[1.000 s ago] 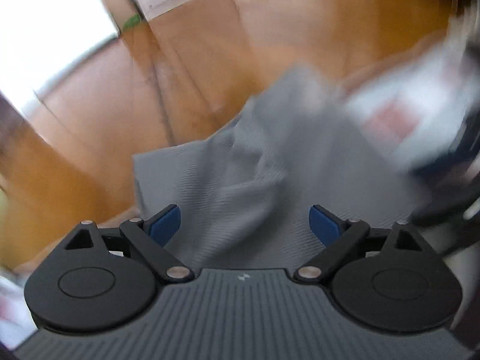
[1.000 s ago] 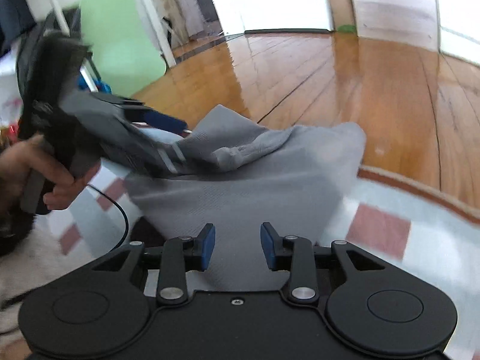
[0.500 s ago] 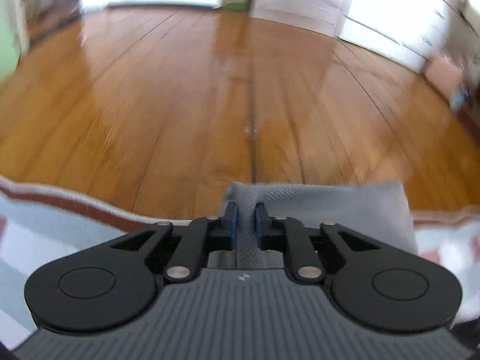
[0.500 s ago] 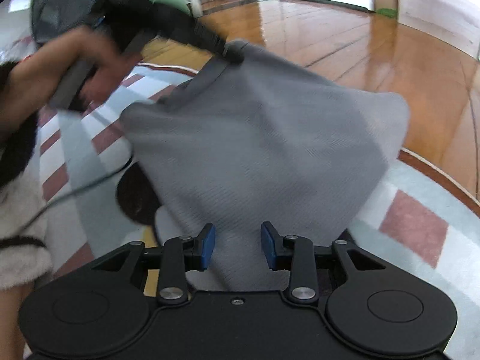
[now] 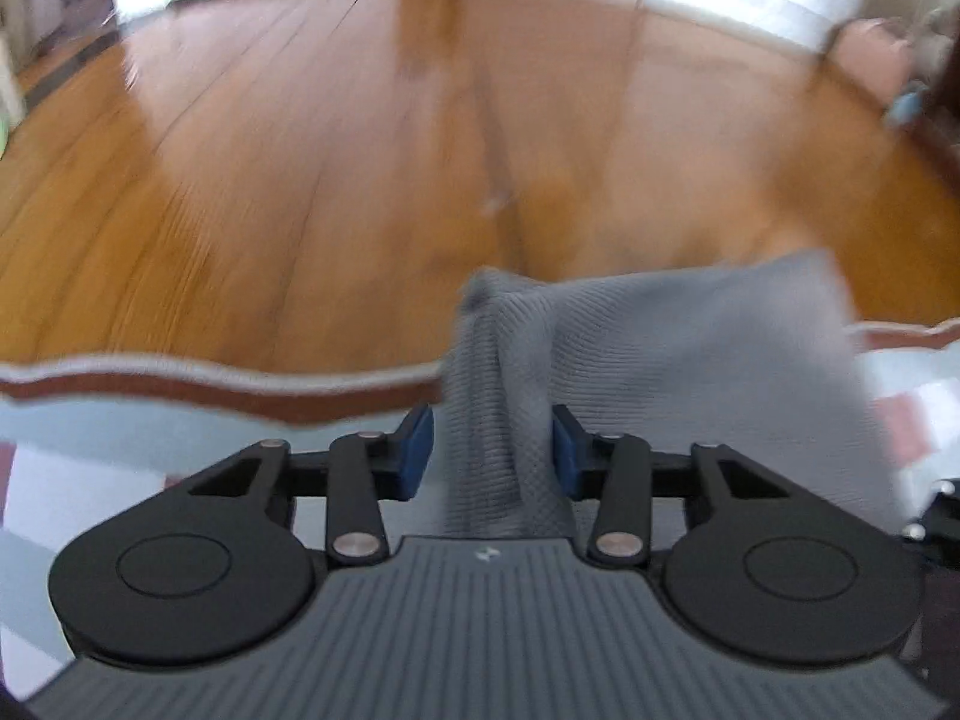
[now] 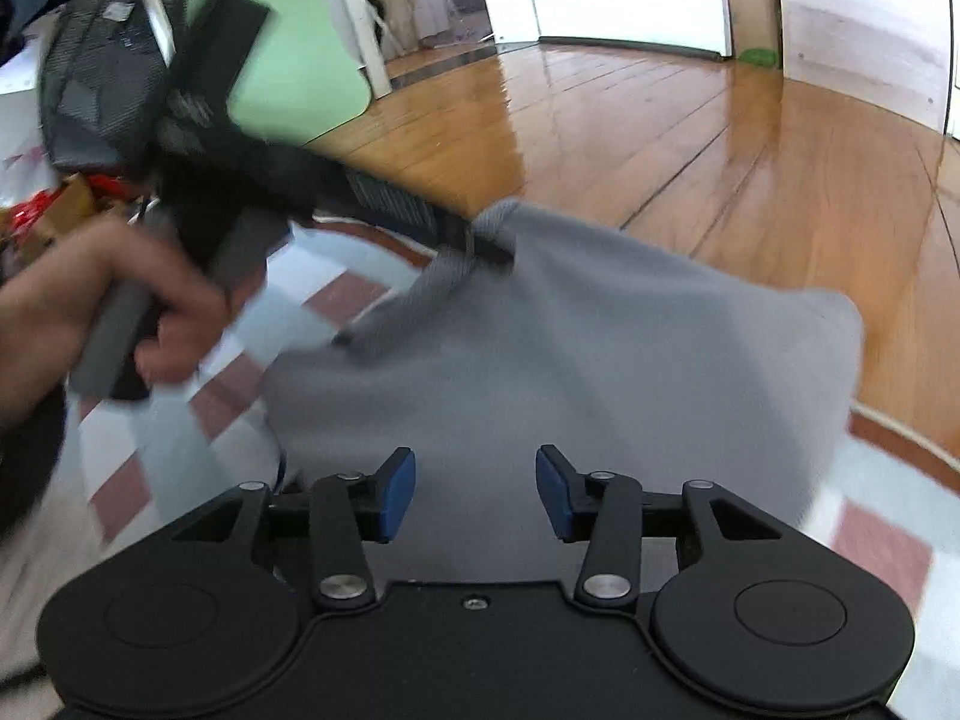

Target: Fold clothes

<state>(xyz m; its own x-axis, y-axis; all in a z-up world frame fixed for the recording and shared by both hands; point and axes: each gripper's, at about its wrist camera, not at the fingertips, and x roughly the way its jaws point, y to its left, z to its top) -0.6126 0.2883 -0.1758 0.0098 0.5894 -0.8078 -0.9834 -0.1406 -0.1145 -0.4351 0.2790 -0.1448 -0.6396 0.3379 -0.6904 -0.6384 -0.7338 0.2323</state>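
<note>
While your left gripper (image 5: 486,450) points across the rug toward the floorboards, its blue-padded fingers (image 5: 414,450) stand spread, with a bunched ridge of the grey ribbed knit garment (image 5: 660,360) running up between them. That ridge lies closer to the pad at 3 o'clock than to the one at 9 o'clock; whether it touches either pad cannot be told through the blur. From the left wrist view the cloth fans out toward 2 o'clock and ends in a soft corner over the glossy wooden plank floor (image 5: 300,150).

In the right wrist view your left gripper (image 6: 480,243) meets the garment (image 6: 600,360) at its high corner, at about 11 o'clock, where a thick folded hem (image 6: 420,294) hangs down toward 8 o'clock. Your left hand (image 6: 120,306) is wrapped round the grey handle at 9 o'clock. All of this is blurred.

Your right gripper (image 6: 474,492) has its blue pads (image 6: 396,495) set wide apart, and the garment spreads as a broad sheet just beyond them, filling the middle of the picture out to 2 o'clock. Nothing sits between these pads.

Under the cloth lies the pale rug with dull red squares and a red-brown scalloped border (image 6: 888,540). At 10 o'clock stands a light green panel (image 6: 282,78), with dark grey bags (image 6: 102,78) beside it.
</note>
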